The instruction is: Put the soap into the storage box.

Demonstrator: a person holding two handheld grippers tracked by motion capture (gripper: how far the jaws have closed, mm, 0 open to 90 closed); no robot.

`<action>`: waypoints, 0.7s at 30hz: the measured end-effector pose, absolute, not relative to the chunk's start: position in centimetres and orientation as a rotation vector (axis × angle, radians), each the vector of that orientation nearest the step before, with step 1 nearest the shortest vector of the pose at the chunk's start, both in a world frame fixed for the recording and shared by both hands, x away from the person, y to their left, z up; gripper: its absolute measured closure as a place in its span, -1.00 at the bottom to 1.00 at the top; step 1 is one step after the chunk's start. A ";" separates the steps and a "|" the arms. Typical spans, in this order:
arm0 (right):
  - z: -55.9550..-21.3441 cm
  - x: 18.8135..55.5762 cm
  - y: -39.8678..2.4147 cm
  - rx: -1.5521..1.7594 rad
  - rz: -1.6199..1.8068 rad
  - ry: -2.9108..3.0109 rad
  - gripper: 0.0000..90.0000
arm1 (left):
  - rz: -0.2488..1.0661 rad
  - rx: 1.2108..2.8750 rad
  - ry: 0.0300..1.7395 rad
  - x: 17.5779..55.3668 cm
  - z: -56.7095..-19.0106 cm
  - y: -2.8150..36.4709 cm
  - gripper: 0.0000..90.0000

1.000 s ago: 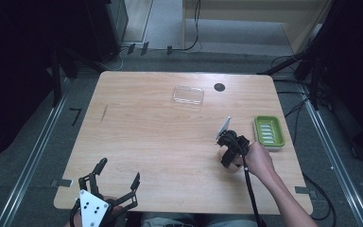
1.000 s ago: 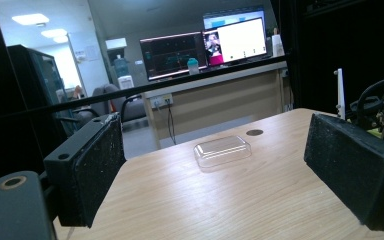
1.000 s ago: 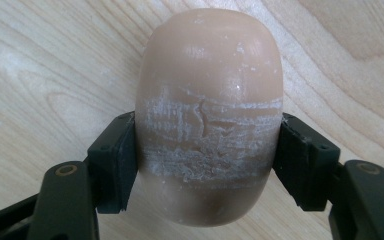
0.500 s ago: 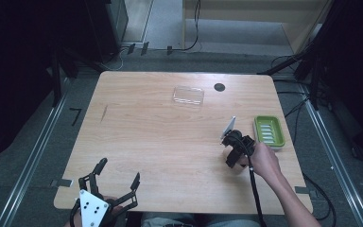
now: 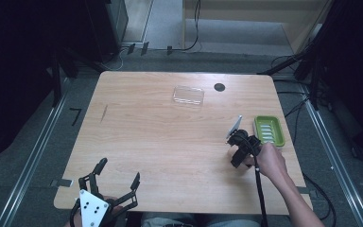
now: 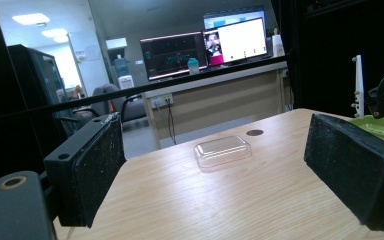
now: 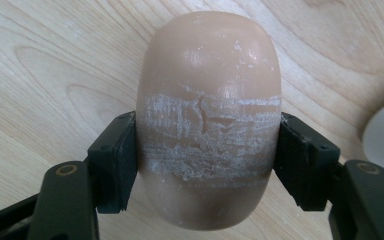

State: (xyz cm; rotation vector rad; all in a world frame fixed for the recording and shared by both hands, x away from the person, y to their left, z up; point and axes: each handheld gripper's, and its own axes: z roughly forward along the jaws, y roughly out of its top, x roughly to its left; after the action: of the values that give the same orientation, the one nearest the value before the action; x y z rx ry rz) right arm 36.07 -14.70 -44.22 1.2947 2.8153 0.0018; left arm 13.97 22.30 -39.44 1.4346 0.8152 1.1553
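**Soap bar held at right edge, beside dish**

While the right gripper [image 5: 235, 137] hangs over the tabletop [image 5: 160, 142] near its right edge, its jaws pinch a tan soap bar [image 7: 209, 115] across the middle, one pad on each long side. Whether the soap rests on the wood or is held just above it cannot be told. A green dish [image 5: 269, 130] sits just beside this gripper, against the right edge. A clear lid [image 5: 188, 95] lies near the far edge, well apart from both.

The left gripper [image 5: 108, 182] waits at the near-left corner, jaws spread wide and empty.

Handling assessment: the soap looks stiff, smooth and fairly light. A scuffed white band runs round its waist, level with the pads, which suggests a surface that marks easily and may slip under a loose hold. The waist, across the narrow width, seems the soundest place to grip; the rounded ends offer little purchase.
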 end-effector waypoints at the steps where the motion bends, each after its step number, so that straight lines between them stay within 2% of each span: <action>1: -44.1 36.1 -14.9 1.294 0.005 2.814 -0.26 | 1.155 1.435 0.815 14.0 -39.4 22.3 -0.78; 21: -43.1 36.0 -17.7 1.369 0.020 2.778 -0.26 | 1.155 1.435 0.815 14.0 -39.4 22.3 -0.78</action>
State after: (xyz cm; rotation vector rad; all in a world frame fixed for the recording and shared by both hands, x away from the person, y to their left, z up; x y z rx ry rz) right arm 36.01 -17.66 -43.06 1.3686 2.7782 0.0199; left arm 13.97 22.30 -39.43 1.4345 0.8151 1.1546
